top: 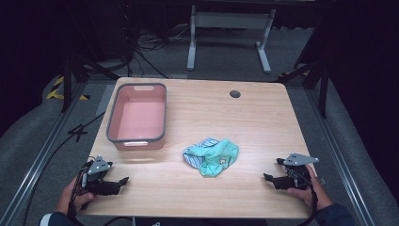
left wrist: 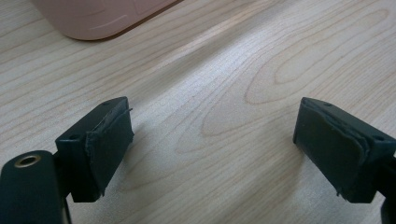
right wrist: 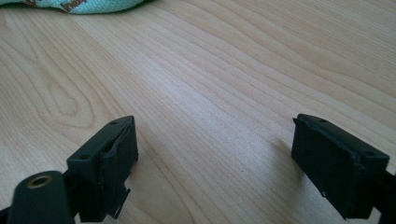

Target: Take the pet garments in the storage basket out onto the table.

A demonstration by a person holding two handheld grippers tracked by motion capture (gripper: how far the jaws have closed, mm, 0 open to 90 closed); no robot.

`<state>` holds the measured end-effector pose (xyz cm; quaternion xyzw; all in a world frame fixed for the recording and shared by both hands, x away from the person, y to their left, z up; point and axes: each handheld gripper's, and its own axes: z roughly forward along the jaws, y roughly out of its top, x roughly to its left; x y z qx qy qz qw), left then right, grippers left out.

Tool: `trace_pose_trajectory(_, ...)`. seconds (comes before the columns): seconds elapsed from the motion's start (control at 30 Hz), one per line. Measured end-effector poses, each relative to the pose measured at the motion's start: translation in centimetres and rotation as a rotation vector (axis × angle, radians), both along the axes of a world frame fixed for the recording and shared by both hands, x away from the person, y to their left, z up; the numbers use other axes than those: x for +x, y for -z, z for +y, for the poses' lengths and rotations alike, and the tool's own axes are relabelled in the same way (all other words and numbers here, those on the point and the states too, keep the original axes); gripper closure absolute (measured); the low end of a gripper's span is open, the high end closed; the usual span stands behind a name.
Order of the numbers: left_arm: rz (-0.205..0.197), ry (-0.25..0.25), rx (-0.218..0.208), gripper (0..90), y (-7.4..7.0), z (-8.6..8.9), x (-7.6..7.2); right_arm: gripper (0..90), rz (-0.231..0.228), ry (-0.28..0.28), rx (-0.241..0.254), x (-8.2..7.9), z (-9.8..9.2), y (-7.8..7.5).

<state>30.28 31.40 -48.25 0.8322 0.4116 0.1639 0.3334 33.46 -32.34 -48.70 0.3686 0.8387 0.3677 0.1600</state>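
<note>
Both hands low at table's (top: 263, 127) near corners, left claw (top: 123, 180) and right claw (top: 266, 177) spread, empty.

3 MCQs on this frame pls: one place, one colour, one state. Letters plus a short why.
1. Where is the cloth?
A. in the bin
B. on the table, between the two tongs
C. held by the left tongs

2. What colour is the inside of the bin?
A. pink
B. blue
C. yellow

3. How are the left tongs?
A. shut on the cloth
B. shut, holding nothing
C. open, holding nothing

Answers:
1 B, since the cloth lies on the table, right of the bin, with the left tongs and right tongs to either side.
2 A, its walls and floor are pink under a grey rim.
3 C, its jaws stand wide apart over bare wood.
</note>
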Motion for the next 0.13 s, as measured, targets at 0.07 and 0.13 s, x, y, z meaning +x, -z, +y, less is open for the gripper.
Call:
trace_pose_trajectory(0.07, 0.002, 0.000, -0.001, 12.1, 0.00, -0.01, -0.02, 15.0, 0.000, 0.000, 0.000, 0.01, 0.00, 0.00)
trace_pose_trajectory(0.13, 0.003, 0.000, -0.001, 12.0, 0.00, 0.00, -0.02, 15.0, 0.001, -0.001, 0.001, 0.02, -0.01, 0.00)
